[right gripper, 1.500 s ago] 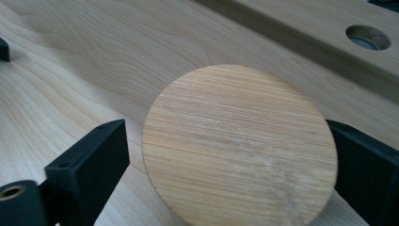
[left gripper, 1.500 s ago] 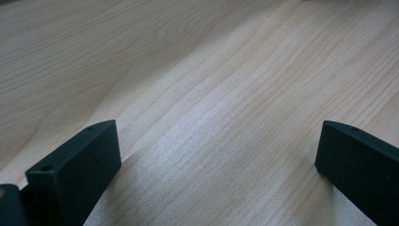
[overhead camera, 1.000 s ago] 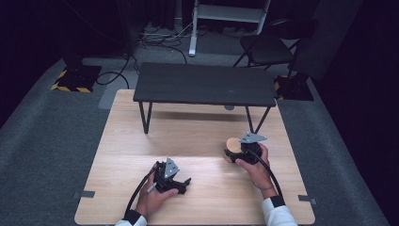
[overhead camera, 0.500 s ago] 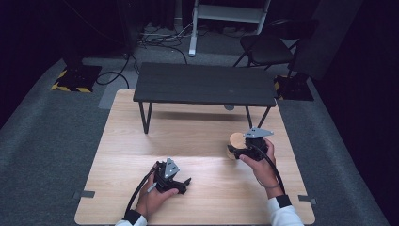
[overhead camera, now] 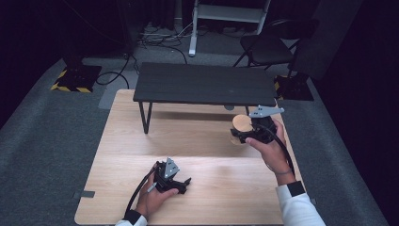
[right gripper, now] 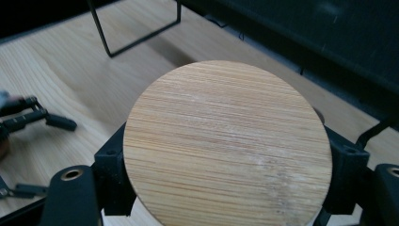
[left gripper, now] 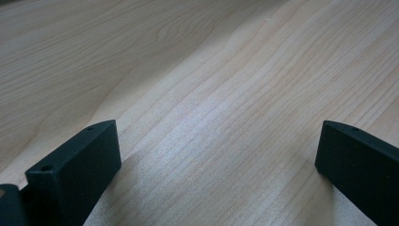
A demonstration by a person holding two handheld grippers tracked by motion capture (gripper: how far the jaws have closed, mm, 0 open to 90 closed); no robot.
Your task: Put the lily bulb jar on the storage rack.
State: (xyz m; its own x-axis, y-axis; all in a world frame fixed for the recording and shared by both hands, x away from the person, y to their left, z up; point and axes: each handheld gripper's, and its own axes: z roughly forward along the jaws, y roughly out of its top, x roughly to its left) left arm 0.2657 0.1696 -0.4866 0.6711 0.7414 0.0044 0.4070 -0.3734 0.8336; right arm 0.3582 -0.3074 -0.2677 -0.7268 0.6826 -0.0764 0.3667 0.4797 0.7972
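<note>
My right gripper (overhead camera: 243, 132) is lifted above the right side of the wooden tabletop (overhead camera: 127, 141), shut on a round thing with a bamboo top (overhead camera: 242, 123). In the right gripper view the bamboo disc (right gripper: 226, 141) sits between the two black jaws, with a bit of white showing beneath it. What is under the disc is mostly hidden. My left gripper (overhead camera: 181, 181) rests low on the tabletop near the front edge. Its jaws stand wide apart in the left gripper view, left gripper (left gripper: 216, 146) with only bare wood between them. It also shows small at the left as the left gripper (right gripper: 28, 117).
A low black table (overhead camera: 204, 84) on thin metal legs (overhead camera: 146, 117) spans the back of the wooden tabletop, just beyond my right gripper. A dark chair (overhead camera: 268, 47) and cables lie on the grey carpet behind it.
My right gripper has risen off the tabletop with the bamboo-topped thing, now level with the black table's front edge. The left gripper has stayed where it was.
</note>
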